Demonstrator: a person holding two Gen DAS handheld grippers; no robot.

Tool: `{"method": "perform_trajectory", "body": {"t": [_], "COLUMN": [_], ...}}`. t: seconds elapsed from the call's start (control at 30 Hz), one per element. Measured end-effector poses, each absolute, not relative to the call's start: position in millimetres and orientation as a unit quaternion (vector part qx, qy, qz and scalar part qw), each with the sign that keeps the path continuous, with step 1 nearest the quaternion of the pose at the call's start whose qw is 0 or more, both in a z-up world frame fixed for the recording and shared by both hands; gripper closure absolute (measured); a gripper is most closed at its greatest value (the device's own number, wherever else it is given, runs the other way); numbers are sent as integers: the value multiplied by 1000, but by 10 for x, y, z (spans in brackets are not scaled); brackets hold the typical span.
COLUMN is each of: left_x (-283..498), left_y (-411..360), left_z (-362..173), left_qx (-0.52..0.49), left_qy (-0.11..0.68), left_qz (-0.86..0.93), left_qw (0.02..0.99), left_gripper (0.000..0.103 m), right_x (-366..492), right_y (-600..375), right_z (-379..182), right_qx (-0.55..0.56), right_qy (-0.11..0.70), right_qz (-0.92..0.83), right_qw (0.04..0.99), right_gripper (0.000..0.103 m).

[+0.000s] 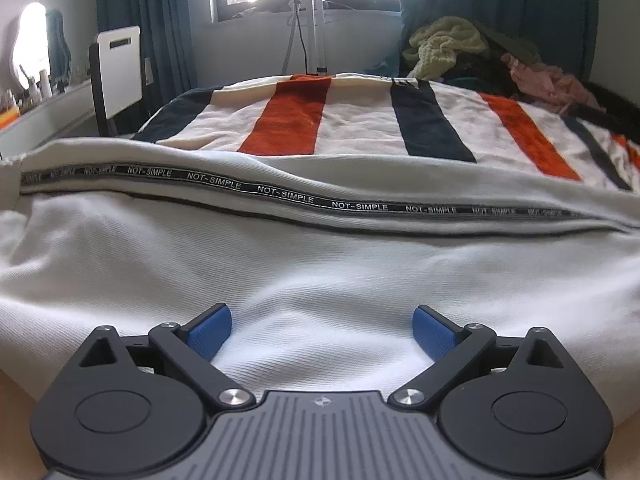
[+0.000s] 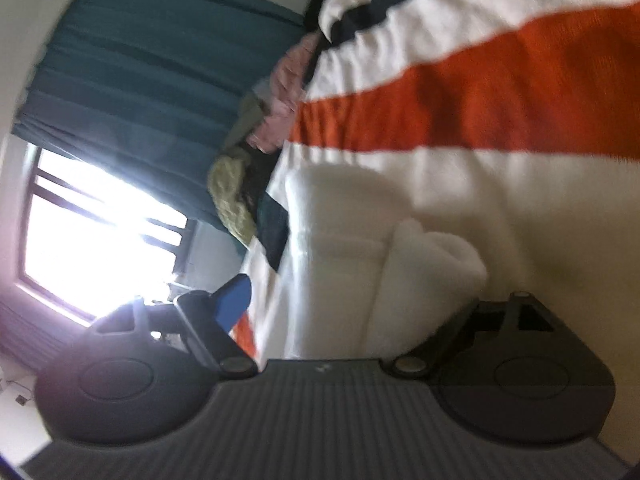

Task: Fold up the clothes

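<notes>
A white garment [image 1: 304, 272] with a black "NOT-SIMPLE" printed band [image 1: 288, 196] lies spread across the striped bed cover [image 1: 360, 120]. My left gripper [image 1: 322, 332] is open, low over the white cloth, its blue pads [image 1: 210, 334] apart and holding nothing. In the blurred, rolled right wrist view, my right gripper [image 2: 352, 300] stands open with a fold of the white garment [image 2: 360, 248] between its fingers. One blue pad [image 2: 234, 300] shows; the other finger is hidden behind the cloth.
A heap of other clothes [image 1: 472, 56], yellow-green, dark and pink, sits at the far right of the bed. A white chair [image 1: 116, 68] and a counter stand at the left. A stand [image 1: 314, 20] is before the window, with teal curtains [image 2: 132, 80] beside it.
</notes>
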State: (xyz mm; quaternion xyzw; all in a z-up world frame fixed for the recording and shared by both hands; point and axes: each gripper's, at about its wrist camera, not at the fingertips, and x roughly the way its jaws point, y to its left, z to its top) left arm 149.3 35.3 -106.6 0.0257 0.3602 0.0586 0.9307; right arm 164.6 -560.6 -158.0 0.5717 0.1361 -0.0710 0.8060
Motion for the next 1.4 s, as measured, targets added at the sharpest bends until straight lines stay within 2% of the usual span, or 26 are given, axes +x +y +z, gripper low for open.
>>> {"method": "perform_trajectory", "body": {"t": [0.03,0.1,0.13,0.17,0.33,0.57,0.8,0.93,1.07,1.17,1.3,1.4], "left_x": [1486,1475,1476,1478,1483,1462,1389,1300,1164,1050,927,902], "left_y": [334,323,326,329,358,416,570,744,945,1087,1242,1315], "left_z": [-1067,-1062,-1059,-1056,-1025,-921,-602,-384,-182,-68,-19,-63], "left_qx": [32,35,34,33,27,19,-1,-35,-71,-89,-115,-133], "left_qy": [360,361,361,362,365,365,324,296,270,248,232,234], "left_qz": [61,63,63,62,57,56,66,66,60,61,58,48], "left_qw": [930,930,930,929,929,929,944,952,958,963,964,962], "left_gripper": [5,5,5,5,4,4,4,3,3,1,1,1], "right_x": [1660,1680,1689,1689,1690,1667,1552,1480,1435,1372,1387,1422], "right_y": [-5604,-5594,-5585,-5582,-5472,-5008,-3992,-3132,-2251,-1630,-1020,-829], "right_z": [-1587,-1564,-1541,-1515,-1222,-515,223,422,338,32,-593,-906], "right_qx": [570,566,561,553,490,361,166,36,-48,-102,-158,-154], "right_qy": [139,141,145,148,134,88,36,15,17,38,120,193], "right_qz": [-74,-78,-87,-100,-125,-128,-103,-72,-17,27,82,98], "right_qw": [807,808,811,814,853,920,980,997,999,994,977,964], "right_gripper": [27,38,59,85,88,88,88,88,88,88,88,87]}}
